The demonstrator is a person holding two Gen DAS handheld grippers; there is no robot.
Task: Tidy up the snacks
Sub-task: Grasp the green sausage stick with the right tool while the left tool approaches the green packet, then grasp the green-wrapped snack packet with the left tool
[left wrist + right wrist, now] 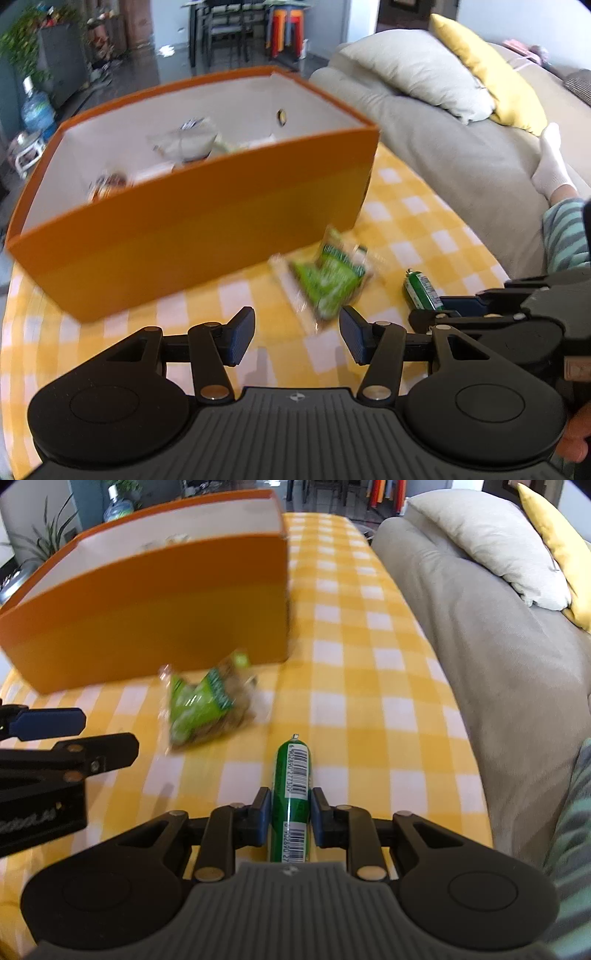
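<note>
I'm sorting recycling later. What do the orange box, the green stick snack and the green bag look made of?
Orange box: likely cardboard, with matte, thin flat walls and a pale inside. Green stick snack: glossy plastic film, shiny with a crimped tip. Green bag: clear crinkly plastic, its contents showing through.

Bright, even daylight in both views; no harsh glare. Motion blur smears the orange box point(192, 236) and the green snack bag point(327, 282) in both views, more in the left wrist view. The checked surface point(369, 686) is soft-edged. Short soft shadows lie under the box. Strong fisheye bowing at the edges; dark vignette in the corners. The sofa point(480, 635) stays fairly sharp.
</note>
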